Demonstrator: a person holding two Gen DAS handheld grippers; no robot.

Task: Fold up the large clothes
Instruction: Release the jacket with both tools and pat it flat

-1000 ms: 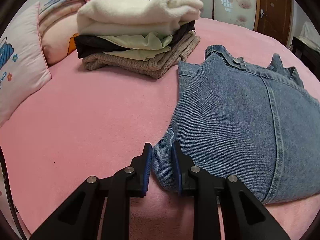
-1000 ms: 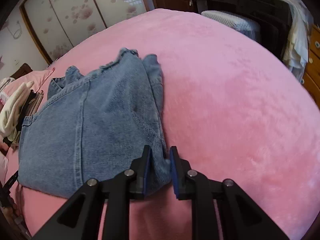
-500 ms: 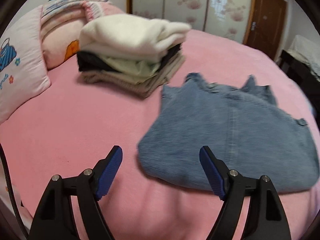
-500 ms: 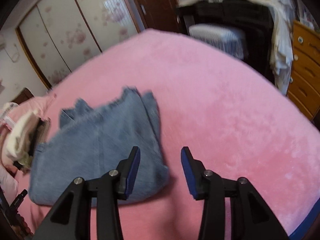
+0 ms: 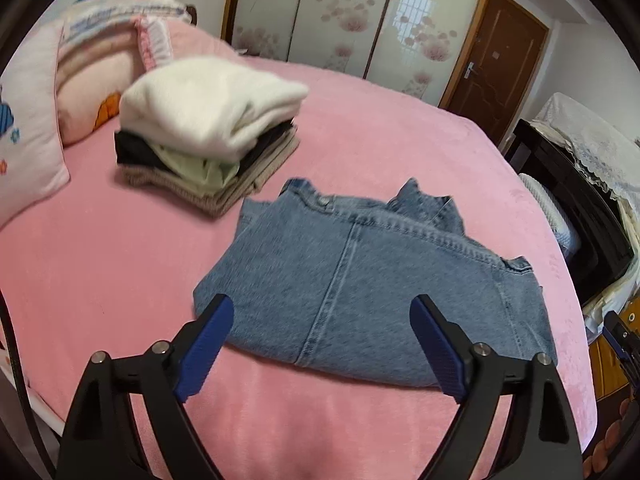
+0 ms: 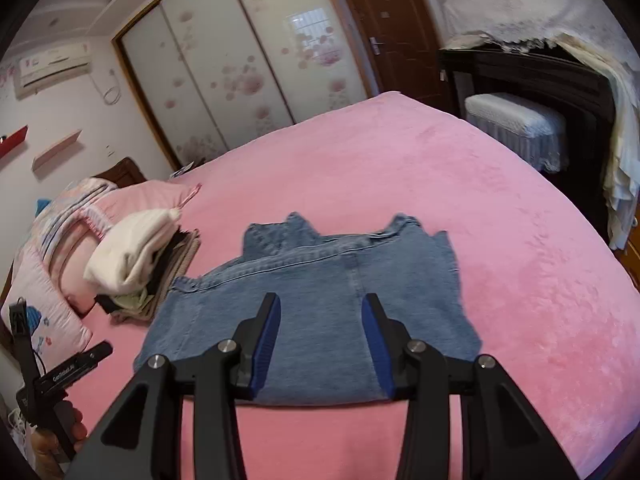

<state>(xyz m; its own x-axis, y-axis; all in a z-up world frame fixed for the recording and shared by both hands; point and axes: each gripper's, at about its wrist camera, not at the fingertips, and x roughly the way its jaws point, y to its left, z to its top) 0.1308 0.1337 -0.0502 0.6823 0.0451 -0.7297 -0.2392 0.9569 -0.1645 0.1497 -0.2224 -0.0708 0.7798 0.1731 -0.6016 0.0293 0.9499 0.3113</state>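
Note:
A folded blue denim jacket lies flat on the pink bed, seam side up; the same denim jacket fills the middle of the right wrist view. My left gripper hangs above its near edge, jaws wide and still opening, with nothing gripped between them. My right gripper is also raised over the near edge, partly open, its blue pads clear of the cloth. The left gripper, with a hand on it, shows at the lower left of the right wrist view.
A stack of folded clothes topped by a cream sweater sits left of the jacket, also seen as a stack of clothes. Pink pillows lie at the bed's head. A dark cabinet with lace cloth stands beside the bed's right edge.
Both grippers were shut on the jacket's near corners; they let go, opened and rose away. The jacket now lies released and smaller in both views.

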